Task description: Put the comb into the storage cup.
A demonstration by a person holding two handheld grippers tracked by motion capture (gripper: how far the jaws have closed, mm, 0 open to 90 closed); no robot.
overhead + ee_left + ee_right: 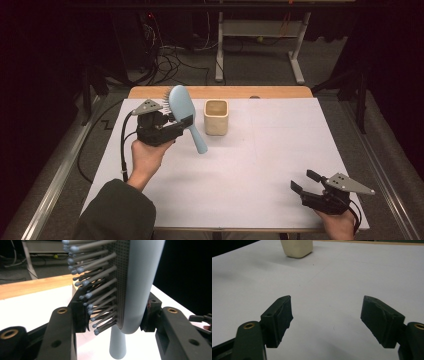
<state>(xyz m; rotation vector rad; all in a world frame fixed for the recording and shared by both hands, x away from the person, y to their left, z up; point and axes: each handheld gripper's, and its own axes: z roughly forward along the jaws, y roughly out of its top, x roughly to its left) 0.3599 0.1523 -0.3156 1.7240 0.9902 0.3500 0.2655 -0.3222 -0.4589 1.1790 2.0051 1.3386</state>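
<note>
1. A rectangular table (280,165) with a white top fills the middle of the high view, its long sides running left to right.
2. A strip of bare light wood (220,92) shows along the table's far edge.
3. A cream, square-sided cup (216,117) with rounded corners stands upright on the white top, near the far edge and left of centre.
4. The white surface around the cup is bare.

No readable text anywhere.
The hairbrush (184,112), the cream cup (216,117), the white table cover (280,150) and both grippers carry no legible labels, brands or numbers.
</note>
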